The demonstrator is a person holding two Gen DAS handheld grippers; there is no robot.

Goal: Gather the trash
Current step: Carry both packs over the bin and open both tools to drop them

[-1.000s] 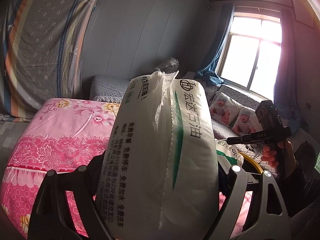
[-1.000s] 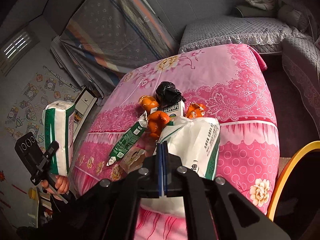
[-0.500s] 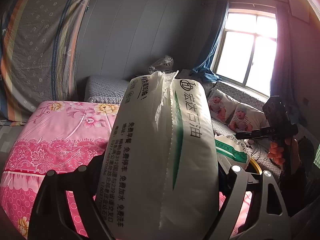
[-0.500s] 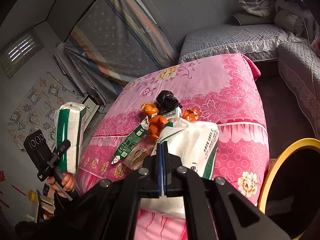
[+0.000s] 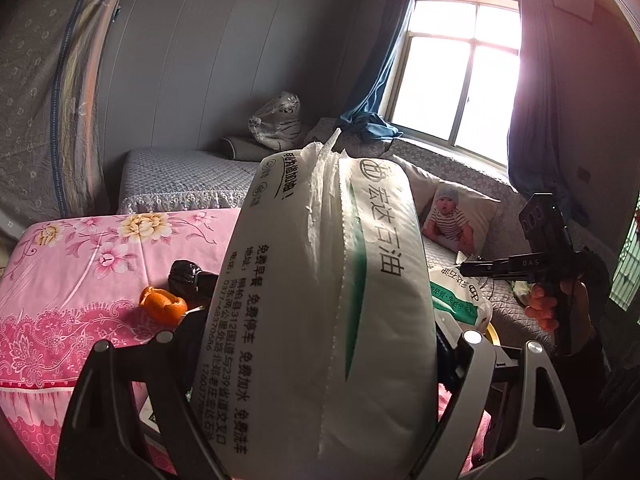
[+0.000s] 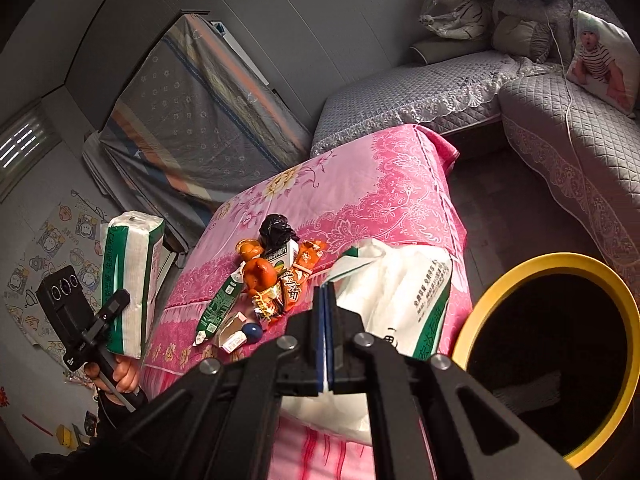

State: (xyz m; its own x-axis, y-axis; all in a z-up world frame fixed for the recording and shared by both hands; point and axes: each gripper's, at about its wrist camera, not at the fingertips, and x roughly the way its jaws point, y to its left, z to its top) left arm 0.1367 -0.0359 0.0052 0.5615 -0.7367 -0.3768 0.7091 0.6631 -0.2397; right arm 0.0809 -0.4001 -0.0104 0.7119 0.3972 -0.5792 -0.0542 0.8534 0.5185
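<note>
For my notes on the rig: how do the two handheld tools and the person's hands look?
The left tool is matte black, with a boxy body bearing round lenses. The right tool is also black, with small white lettering; blue strips line its fingers. The hand is bare, above a dark sleeve. No cables show.

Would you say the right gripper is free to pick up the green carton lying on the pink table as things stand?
Probably not yet. The right gripper is shut on a white plastic bag, so it would have to let go first. The green carton itself lies uncovered at the trash pile's edge.
</note>
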